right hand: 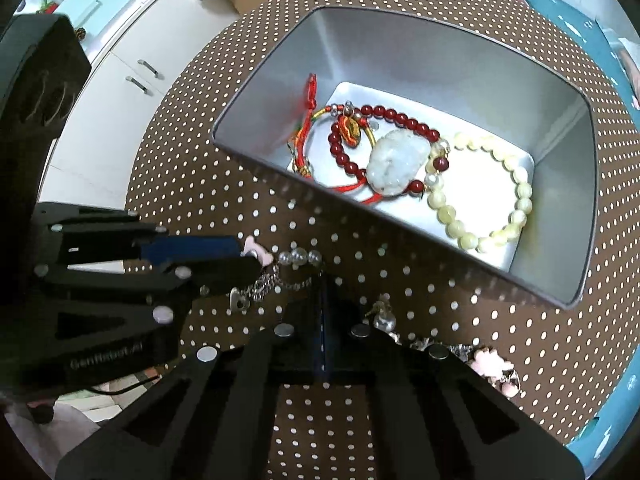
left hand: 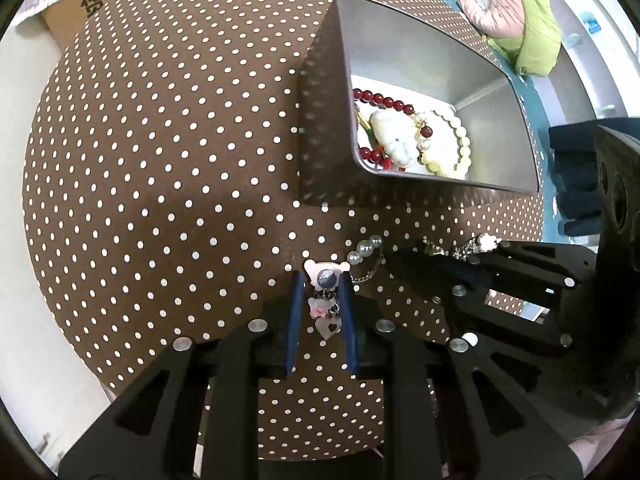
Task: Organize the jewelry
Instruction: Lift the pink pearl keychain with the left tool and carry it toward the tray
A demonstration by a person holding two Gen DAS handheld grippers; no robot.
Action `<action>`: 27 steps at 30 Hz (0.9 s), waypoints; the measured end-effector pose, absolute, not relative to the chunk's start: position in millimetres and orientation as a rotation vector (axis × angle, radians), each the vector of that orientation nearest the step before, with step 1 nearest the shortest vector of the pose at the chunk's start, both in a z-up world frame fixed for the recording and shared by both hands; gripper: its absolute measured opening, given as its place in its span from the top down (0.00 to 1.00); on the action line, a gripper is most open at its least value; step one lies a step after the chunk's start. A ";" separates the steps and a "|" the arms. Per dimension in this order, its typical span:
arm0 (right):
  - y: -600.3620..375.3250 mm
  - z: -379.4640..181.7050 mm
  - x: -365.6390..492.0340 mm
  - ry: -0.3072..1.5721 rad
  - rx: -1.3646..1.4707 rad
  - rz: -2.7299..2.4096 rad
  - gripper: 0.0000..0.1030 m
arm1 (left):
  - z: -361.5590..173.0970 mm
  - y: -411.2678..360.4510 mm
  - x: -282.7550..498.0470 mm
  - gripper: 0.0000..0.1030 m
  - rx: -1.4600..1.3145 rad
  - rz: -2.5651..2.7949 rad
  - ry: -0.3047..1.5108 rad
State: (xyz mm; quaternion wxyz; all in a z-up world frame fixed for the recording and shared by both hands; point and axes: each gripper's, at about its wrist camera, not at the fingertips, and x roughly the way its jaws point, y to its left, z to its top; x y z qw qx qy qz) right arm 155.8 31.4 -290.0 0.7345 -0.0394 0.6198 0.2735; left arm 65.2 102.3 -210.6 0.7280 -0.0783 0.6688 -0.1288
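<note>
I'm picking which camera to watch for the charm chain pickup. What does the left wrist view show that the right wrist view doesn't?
Only the left wrist view: the left gripper head-on, its blue jaws either side of the chain's pink bear charm, and a green and pink garment beyond the table.

Only the right wrist view: the right gripper with jaws shut at the chain, the tin's whole floor including the red cord bracelet, and white cabinets.

Both: the polka-dot tablecloth, the tin, red beads, cream bracelet, white pendant.
</note>
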 end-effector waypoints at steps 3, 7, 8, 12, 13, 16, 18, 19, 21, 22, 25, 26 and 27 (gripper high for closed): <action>27.5 -289.5 154.5 1.374 -0.068 0.597 1.00 | -211.4 97.2 70.4 0.82 -0.160 -0.281 1.475; 12.9 -284.9 154.9 1.366 -0.032 0.602 0.96 | -214.4 98.8 78.8 0.76 -0.196 -0.282 1.491; 12.1 -285.3 156.5 1.371 -0.031 0.600 0.96 | -214.3 100.4 79.0 0.74 -0.206 -0.284 1.489; 4.9 -284.9 159.5 1.380 -0.023 0.600 0.96 | -215.0 94.0 82.3 0.74 -0.169 -0.280 1.473; 2.6 -285.6 159.5 1.383 -0.023 0.599 0.96 | -215.1 92.1 83.1 0.74 -0.167 -0.279 1.470; -10.4 -281.7 159.9 1.386 -0.018 0.594 0.96 | -216.7 90.2 86.2 0.85 -0.155 -0.258 1.465; -20.4 -277.8 158.9 1.391 -0.019 0.593 0.96 | -217.6 90.4 88.2 0.88 -0.150 -0.255 1.464; -22.7 -278.3 159.2 1.392 -0.020 0.594 0.96 | -217.2 90.7 89.3 0.88 -0.151 -0.254 1.466; -26.4 -275.5 155.5 1.392 -0.023 0.596 0.96 | -216.9 87.9 90.1 0.88 -0.134 -0.246 1.465; -29.0 -275.2 153.8 1.392 -0.022 0.599 0.96 | -215.6 87.7 89.5 0.88 -0.127 -0.252 1.467; -31.2 -278.1 152.3 1.392 -0.023 0.600 0.96 | -211.6 86.9 85.7 0.88 -0.137 -0.272 1.460; -29.2 -278.4 151.2 1.393 -0.021 0.600 0.96 | -211.6 85.8 86.4 0.88 -0.131 -0.271 1.459; -31.9 -277.8 150.7 1.395 -0.020 0.599 0.96 | -212.0 84.9 87.3 0.88 -0.123 -0.267 1.461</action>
